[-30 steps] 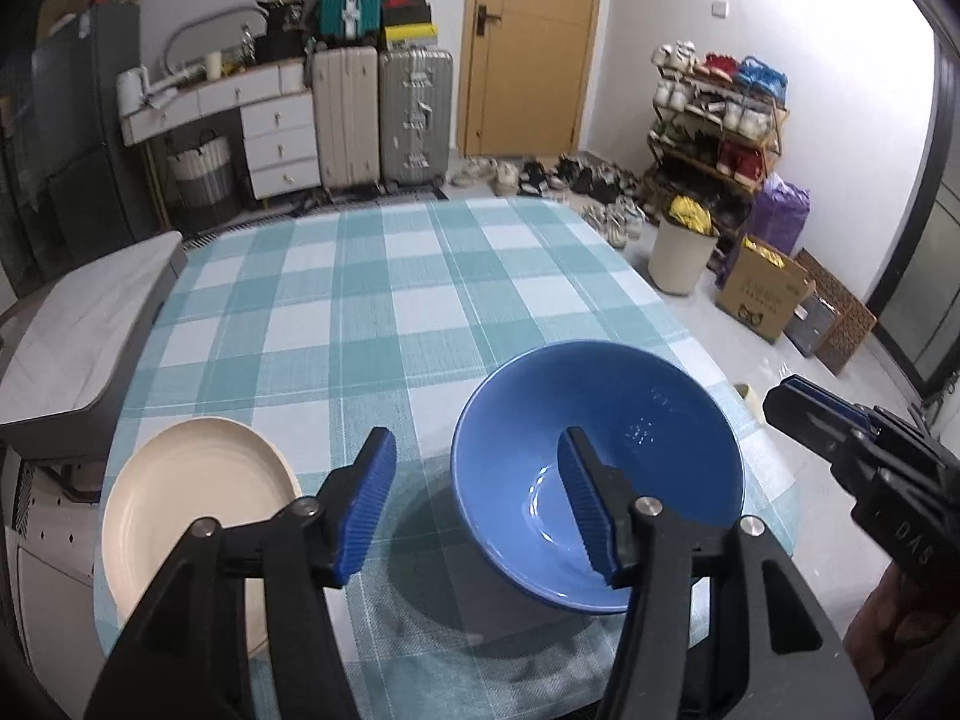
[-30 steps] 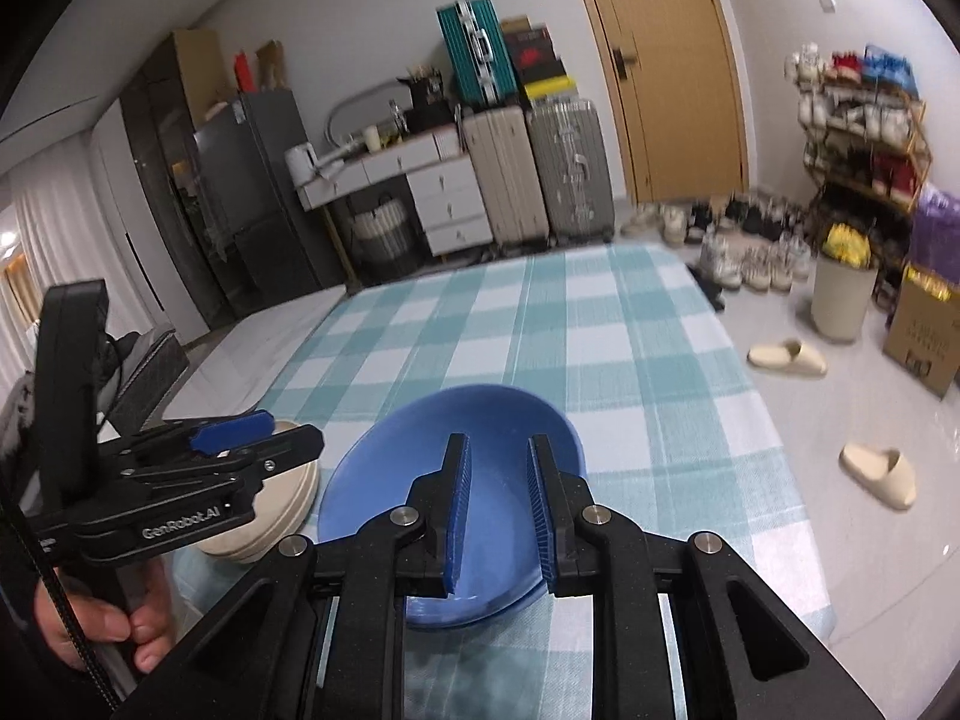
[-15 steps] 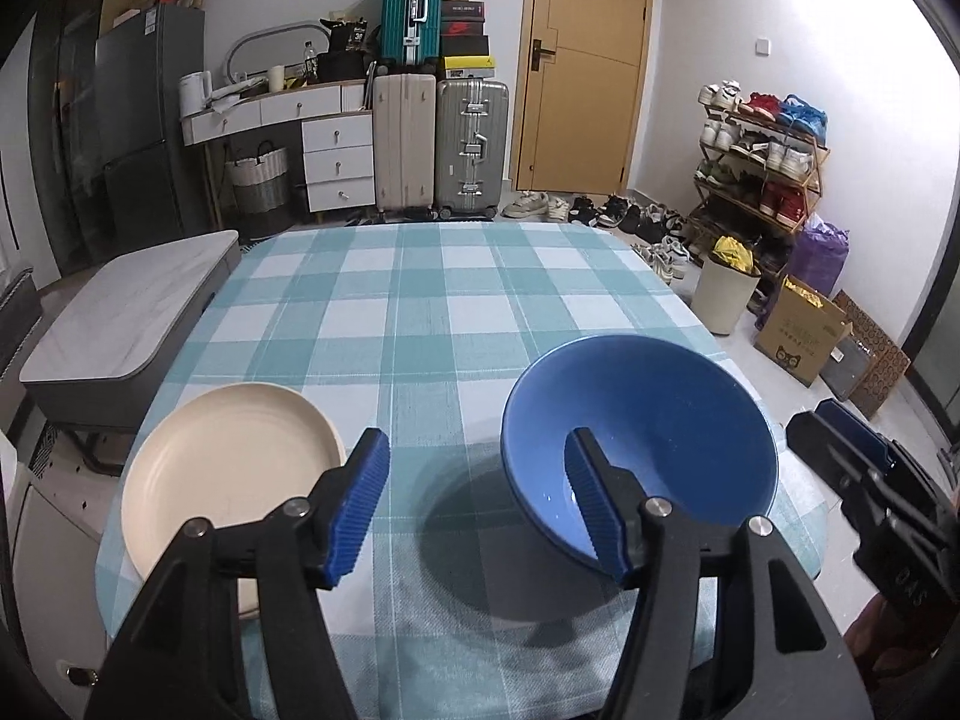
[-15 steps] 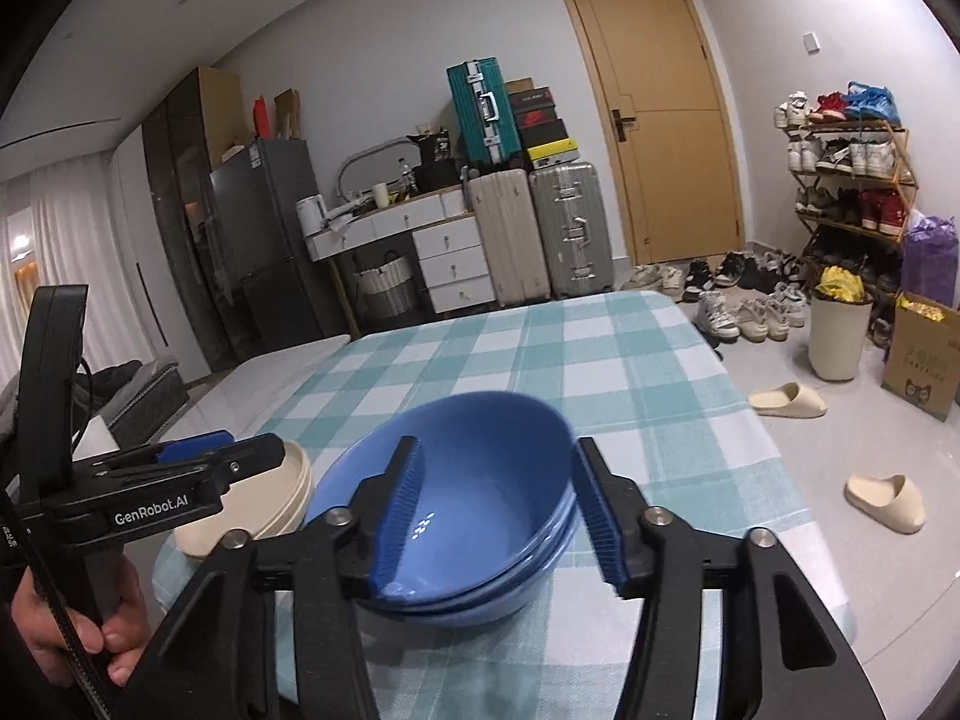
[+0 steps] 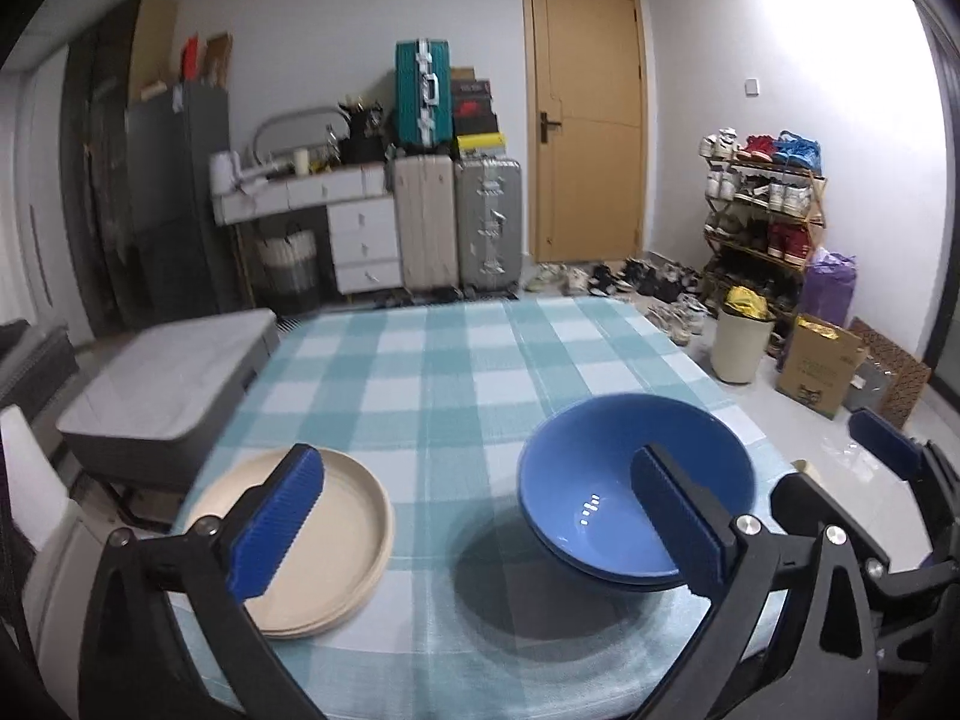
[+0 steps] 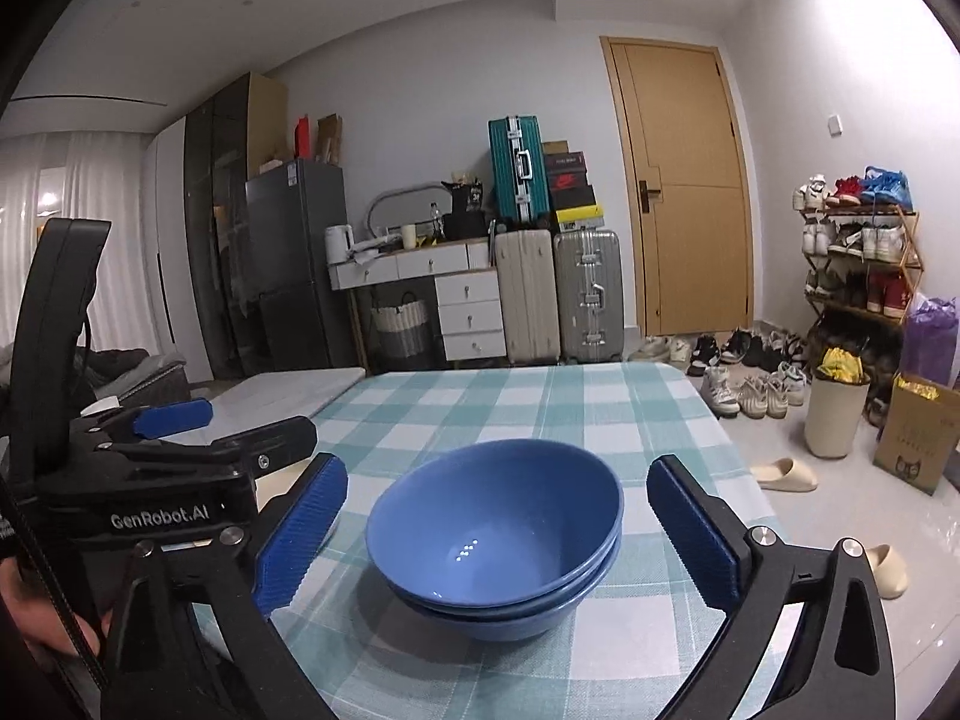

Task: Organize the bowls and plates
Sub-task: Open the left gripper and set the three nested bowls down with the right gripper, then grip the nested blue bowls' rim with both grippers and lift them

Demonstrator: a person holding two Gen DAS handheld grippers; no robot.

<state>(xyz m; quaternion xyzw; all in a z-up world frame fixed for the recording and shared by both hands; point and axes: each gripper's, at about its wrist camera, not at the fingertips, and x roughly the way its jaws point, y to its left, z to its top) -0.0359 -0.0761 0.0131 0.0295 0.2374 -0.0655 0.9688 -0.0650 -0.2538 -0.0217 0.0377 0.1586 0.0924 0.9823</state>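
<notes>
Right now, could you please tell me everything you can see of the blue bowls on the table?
The blue bowls are two, nested one inside the other, glossy like glazed ceramic, with light glints on the empty inside. They stand upright on the checked tablecloth near the table's front right edge, right of the cream plates. The right gripper is open around them without touching; the left gripper is open too.

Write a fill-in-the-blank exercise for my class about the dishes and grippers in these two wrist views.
1. The two glossy blue bowls sit ____ one inside the other.
2. The round cream plates lie to the ____ of the blue bowls.
3. The right gripper holds nothing; its jaws are ____.
4. Both stacks rest on a tablecloth with a ____ pattern.

Missing words: nested; left; open; checked
</notes>
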